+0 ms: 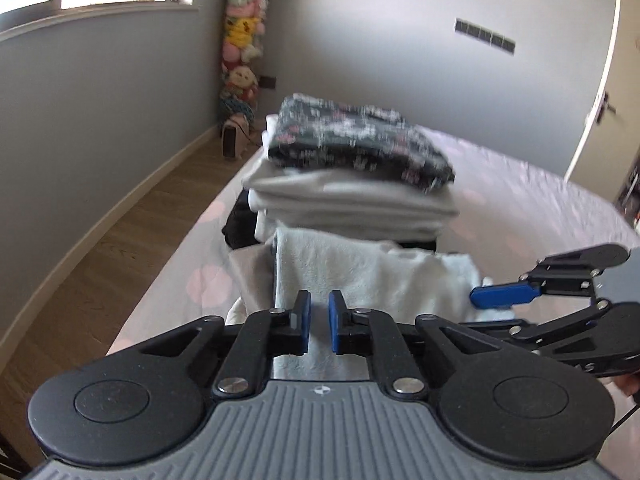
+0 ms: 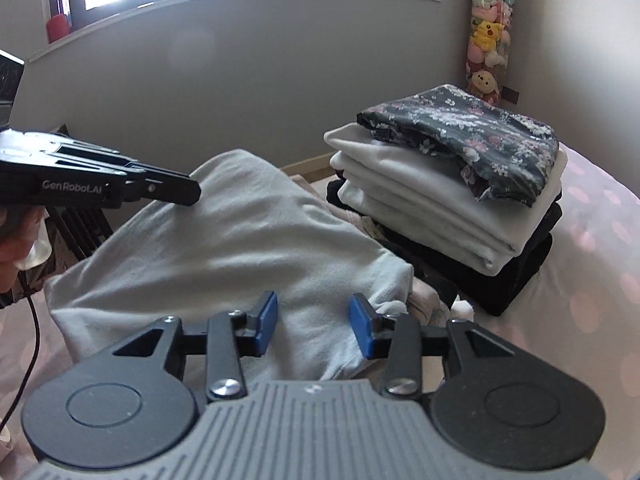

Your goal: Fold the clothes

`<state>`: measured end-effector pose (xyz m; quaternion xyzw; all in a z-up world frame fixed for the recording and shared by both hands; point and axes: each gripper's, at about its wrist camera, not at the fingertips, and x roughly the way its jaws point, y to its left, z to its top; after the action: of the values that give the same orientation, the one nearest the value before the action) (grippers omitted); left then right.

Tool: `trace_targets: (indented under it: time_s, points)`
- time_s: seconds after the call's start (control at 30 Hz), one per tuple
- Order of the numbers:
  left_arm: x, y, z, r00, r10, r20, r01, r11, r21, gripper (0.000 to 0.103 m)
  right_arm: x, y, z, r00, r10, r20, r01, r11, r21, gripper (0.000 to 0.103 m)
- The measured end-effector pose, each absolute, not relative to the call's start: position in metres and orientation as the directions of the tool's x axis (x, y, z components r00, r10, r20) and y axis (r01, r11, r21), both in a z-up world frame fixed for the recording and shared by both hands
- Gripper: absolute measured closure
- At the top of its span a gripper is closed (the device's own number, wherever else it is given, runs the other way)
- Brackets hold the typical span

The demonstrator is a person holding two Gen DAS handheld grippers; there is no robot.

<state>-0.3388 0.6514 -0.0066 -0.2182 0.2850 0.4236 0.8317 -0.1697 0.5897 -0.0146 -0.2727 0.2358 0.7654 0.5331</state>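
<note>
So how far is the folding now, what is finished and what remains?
Done: a stack of folded clothes sits on the bed, with a dark floral garment on top.

In hand: a white garment lies in front of the stack. The left gripper and right gripper hover at it, both with a gap between the fingers; neither clamps it.

Left: finishing this piece, and apparently a pinkish cloth under it.
</note>
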Motion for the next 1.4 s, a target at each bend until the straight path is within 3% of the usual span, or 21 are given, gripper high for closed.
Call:
trace_targets:
  time_s: [0.3,0.57,0.8,0.93,1.1,1.4]
  points:
    - [-0.359,0.692,-0.051,0.507,0.515,-0.691,-0.829,0.512,-0.227,0.097,-0.163,0.618,-0.047,-0.368,0.650,-0.665,-0.923,-0.338,0.181,0.058]
    - [-0.363,0.679,-0.040,0.512,0.544,-0.665,-0.839,0.485,-0.248,0.097,-0.166,0.617,-0.044,-0.361,0.640,-0.678,-0.926,-0.333,0.178,0.058]
    - [-0.381,0.624,0.011,0.506,0.629,-0.590,-0.843,0.505,-0.185,0.096,-0.169,0.579,-0.008,-0.318,0.691,-0.649,-0.940,-0.320,0.121,0.058]
    - [-0.388,0.588,0.019,0.502,0.624,-0.598,-0.819,0.565,-0.098,0.096,-0.173,0.541,0.008,-0.341,0.712,-0.613,-0.924,-0.374,0.080,0.058]
    - [-0.388,0.564,-0.004,0.468,0.617,-0.633,-0.806,0.592,-0.018,0.097,-0.196,0.505,0.001,-0.369,0.696,-0.615,-0.886,-0.463,0.009,0.058]
    - [-0.387,0.575,-0.032,0.433,0.604,-0.669,-0.849,0.523,-0.077,0.097,-0.196,0.511,-0.033,-0.346,0.676,-0.651,-0.909,-0.412,0.055,0.056]
